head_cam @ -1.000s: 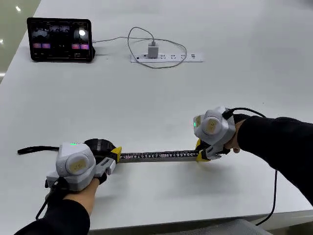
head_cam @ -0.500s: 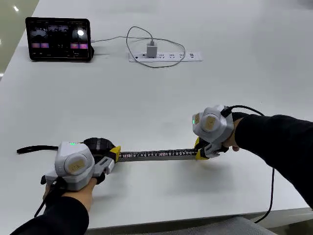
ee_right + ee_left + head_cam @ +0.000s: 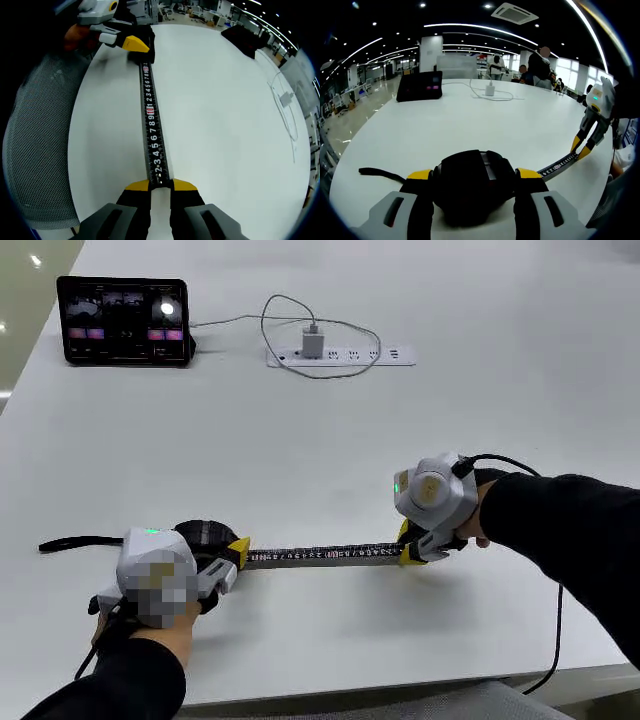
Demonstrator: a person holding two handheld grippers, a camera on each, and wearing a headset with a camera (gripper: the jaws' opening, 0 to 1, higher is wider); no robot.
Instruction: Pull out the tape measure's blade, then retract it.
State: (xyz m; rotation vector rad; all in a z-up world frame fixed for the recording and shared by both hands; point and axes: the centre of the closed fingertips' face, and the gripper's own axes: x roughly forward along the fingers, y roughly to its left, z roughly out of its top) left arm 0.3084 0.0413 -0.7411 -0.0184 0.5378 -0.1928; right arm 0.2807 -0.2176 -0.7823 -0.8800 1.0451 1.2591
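Note:
The black tape measure case (image 3: 205, 538) (image 3: 472, 182) lies on the white table near its front left, with my left gripper (image 3: 228, 560) (image 3: 474, 175) shut on it. Its blade (image 3: 320, 556) (image 3: 152, 137) runs out to the right, flat along the table, numbers up. My right gripper (image 3: 412, 552) (image 3: 160, 186) is shut on the blade's tip, its yellow fingertips (image 3: 136, 186) meeting over the end. In the left gripper view the right gripper (image 3: 584, 147) shows at the far right holding the blade (image 3: 559, 165). In the right gripper view the left gripper (image 3: 131, 42) holds the case at the top.
A tablet (image 3: 123, 320) stands at the back left, and a power strip (image 3: 340, 357) with a white charger and cable lies at the back centre. A black strap (image 3: 72, 543) trails left from the case. The table's front edge (image 3: 400, 688) is close below the blade. People stand beyond the table (image 3: 540, 62).
The blade's visible length and both grippers stay almost the same; the right gripper has shifted very slightly. The head camera has moved a little.

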